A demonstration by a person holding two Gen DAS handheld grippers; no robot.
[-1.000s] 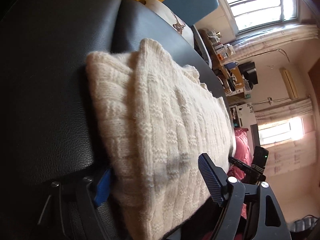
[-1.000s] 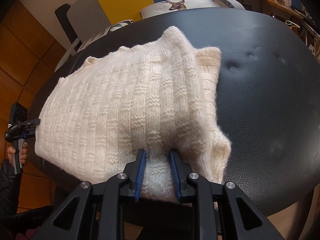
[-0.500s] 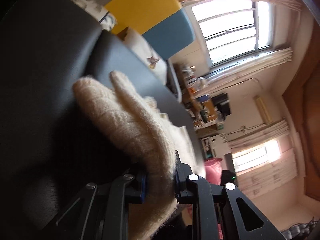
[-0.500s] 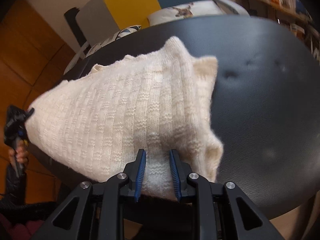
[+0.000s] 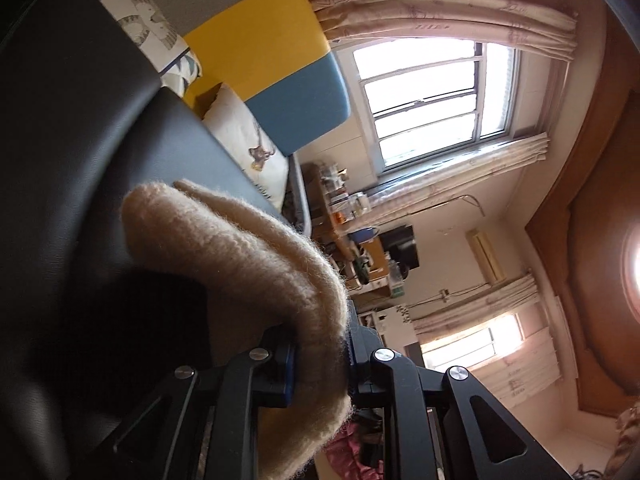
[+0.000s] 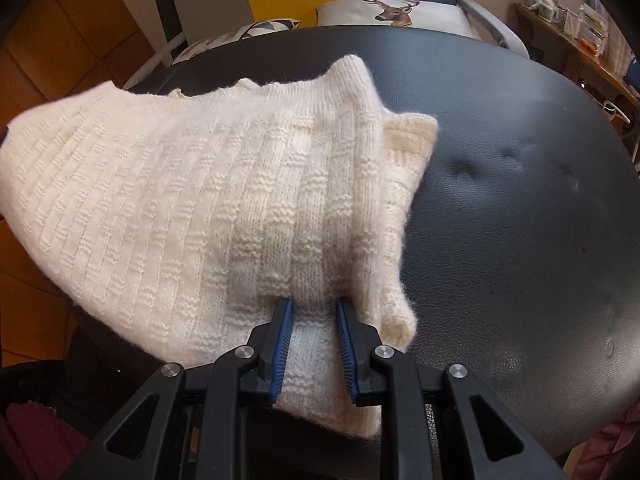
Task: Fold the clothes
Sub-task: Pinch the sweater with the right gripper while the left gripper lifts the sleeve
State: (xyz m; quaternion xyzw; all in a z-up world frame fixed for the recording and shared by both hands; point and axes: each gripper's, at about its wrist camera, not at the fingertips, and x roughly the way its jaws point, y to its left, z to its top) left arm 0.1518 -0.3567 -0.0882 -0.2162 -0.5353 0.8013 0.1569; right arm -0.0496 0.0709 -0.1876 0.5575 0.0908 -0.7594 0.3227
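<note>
Left tongs [image 5: 320, 354], just closed, clamped on a bunched edge of the cream sweater [image 6: 208, 200], lifted off the black table [image 6: 500, 240]. Right tongs [image 6: 314, 340] pinched on the sweater's near edge at 6 o'clock, the rest spread toward 10 o'clock.

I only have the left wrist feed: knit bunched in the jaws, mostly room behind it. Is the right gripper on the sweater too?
Observer: Yes. The right gripper is shut on the near edge of the cream sweater.
Operator: Is the rest lying flat?
Observer: No. The sweater's far-left end is raised off the black padded table; the right part lies on it.
Operator: Left gripper shows there?
Observer: No, the raised corner runs to the frame edge.
</note>
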